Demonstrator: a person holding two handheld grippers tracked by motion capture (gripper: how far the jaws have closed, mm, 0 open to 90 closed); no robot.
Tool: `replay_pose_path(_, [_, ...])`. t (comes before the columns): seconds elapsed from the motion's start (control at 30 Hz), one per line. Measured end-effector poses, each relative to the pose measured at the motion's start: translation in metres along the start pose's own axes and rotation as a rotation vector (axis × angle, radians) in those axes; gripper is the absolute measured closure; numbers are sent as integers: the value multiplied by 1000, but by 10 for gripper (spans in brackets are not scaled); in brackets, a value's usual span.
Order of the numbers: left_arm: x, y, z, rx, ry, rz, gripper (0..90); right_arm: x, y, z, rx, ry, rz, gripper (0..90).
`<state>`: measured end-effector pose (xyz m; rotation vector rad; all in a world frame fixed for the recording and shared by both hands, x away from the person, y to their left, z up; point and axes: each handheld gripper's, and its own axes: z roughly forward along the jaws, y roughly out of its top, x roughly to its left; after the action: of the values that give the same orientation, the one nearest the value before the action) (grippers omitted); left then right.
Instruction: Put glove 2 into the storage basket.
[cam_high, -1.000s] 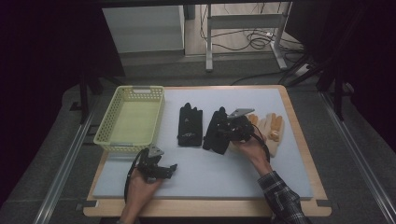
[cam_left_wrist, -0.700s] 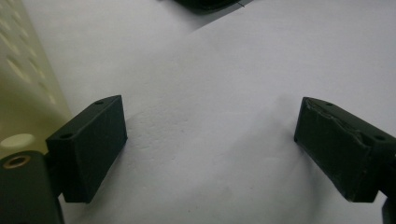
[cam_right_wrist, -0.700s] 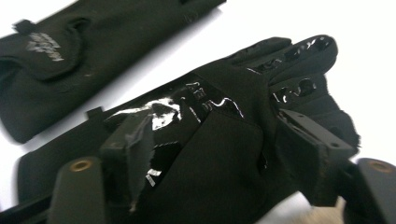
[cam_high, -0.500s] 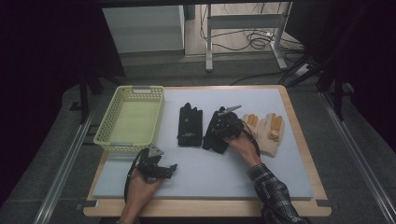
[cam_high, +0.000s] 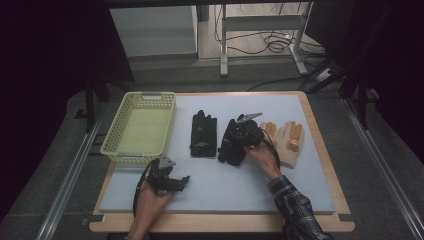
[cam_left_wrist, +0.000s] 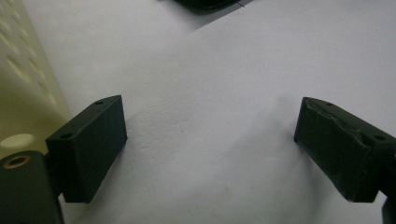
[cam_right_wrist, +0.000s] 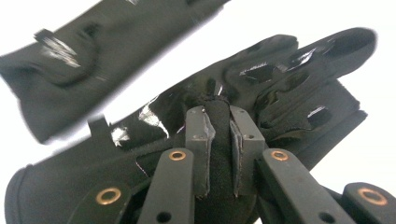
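Two black gloves lie side by side on the white mat (cam_high: 225, 185). The left black glove (cam_high: 203, 134) lies flat by itself. My right gripper (cam_high: 238, 141) sits on the right black glove (cam_high: 229, 152). In the right gripper view the jaws have just been closing, and the right gripper (cam_right_wrist: 218, 140) is shut on a raised fold of that glove (cam_right_wrist: 289, 79), with the other black glove (cam_right_wrist: 84, 60) beyond it. My left gripper (cam_high: 183, 180) rests on the mat near the front, jaws wide open with nothing between them (cam_left_wrist: 210, 144).
A yellow-green basket (cam_high: 112, 142) stands at the left of the mat, its wall close beside my left gripper (cam_left_wrist: 18, 93). A pair of tan gloves with orange fingers (cam_high: 289, 140) lies to the right of the right hand. A wooden board edge (cam_high: 325, 150) frames the mat.
The right hand has moved left off the tan gloves and onto the right black glove, and its jaws have closed on a fold of it. The left hand has stayed put.
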<state>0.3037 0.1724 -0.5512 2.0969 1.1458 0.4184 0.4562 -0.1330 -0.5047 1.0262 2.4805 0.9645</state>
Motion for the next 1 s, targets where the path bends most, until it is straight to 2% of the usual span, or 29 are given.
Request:
replay_pose_path(0.2, [0,0,0,0,0,0,96,19,1,-39,-63,60,-6,786])
replay_pose_path(0.4, [0,0,0,-3,2,-4,96,50,-13,-66,-95,91,-30,781])
replay_pose_path(0.5, [0,0,0,-3,2,-1,96,64,-26,-68,-89,102,-40,778])
replay_pose_path(0.63, [0,0,0,-1,2,-1,96,74,-44,-57,-48,108,-67,762])
replay_pose_path(0.7, [0,0,0,-1,1,-1,96,75,-50,-50,-27,110,-73,681])
replay_pose_path(0.77, [0,0,0,-1,1,-1,96,73,-50,-50,-44,113,-76,624])
replay_pose_path(0.9, [0,0,0,0,2,1,96,65,-38,-56,-97,126,-50,540])
replay_pose_path(1.0, [0,0,0,0,2,2,96,61,-29,-52,-99,131,-43,518])
